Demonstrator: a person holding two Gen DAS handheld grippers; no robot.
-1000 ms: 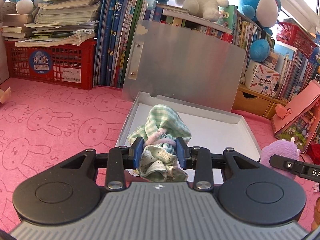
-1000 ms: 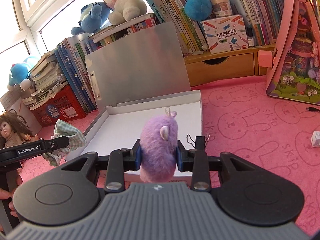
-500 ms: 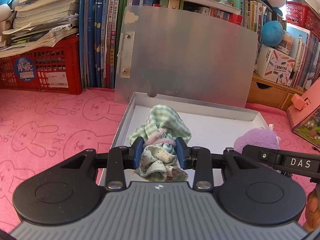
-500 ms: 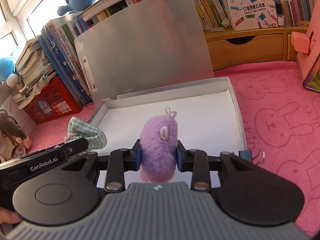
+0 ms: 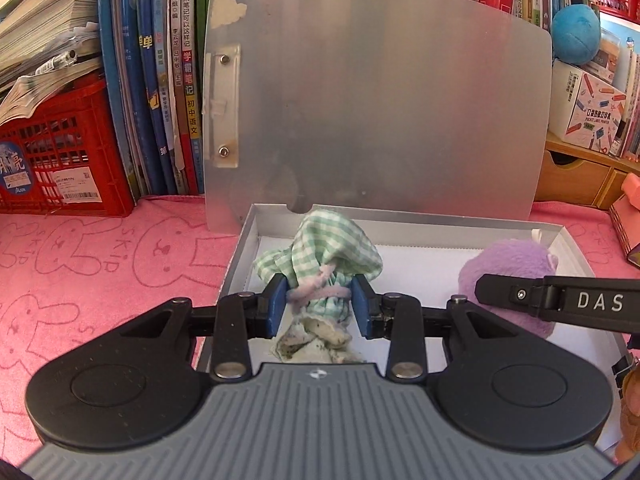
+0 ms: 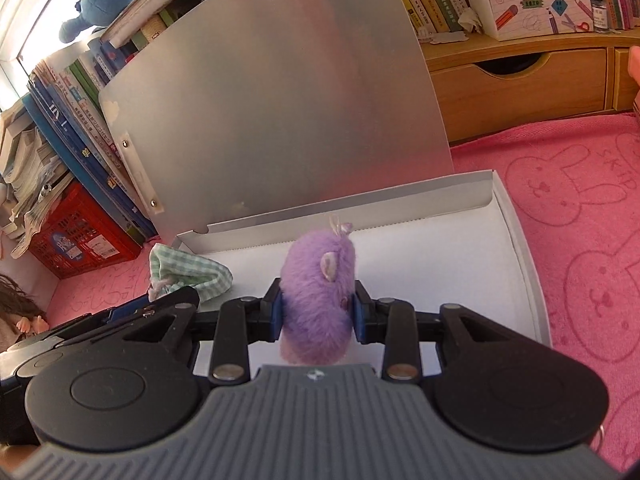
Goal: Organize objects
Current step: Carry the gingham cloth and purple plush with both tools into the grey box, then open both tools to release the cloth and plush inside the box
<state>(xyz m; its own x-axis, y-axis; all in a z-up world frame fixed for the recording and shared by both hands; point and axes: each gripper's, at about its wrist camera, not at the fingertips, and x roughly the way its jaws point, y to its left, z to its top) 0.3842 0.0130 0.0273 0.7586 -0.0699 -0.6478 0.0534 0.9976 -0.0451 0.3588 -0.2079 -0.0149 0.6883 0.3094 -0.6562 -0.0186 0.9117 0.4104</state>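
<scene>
Purple plush (image 6: 318,288) pinched in R tool (image 6: 318,308), gingham cloth (image 5: 320,264) in L tool (image 5: 320,304), both over box (image 6: 516,240)

Right gripper (image 6: 318,310) clamped on purple plush toy (image 6: 318,280), held over the white box (image 6: 520,248). Box lid (image 6: 272,100) stood upright straight ahead of the tool. Left gripper (image 6: 136,308) just to its left, gripping green checked cloth (image 6: 188,272) near the box's left corner. Pink mat (image 6: 580,220) to the right.
</scene>
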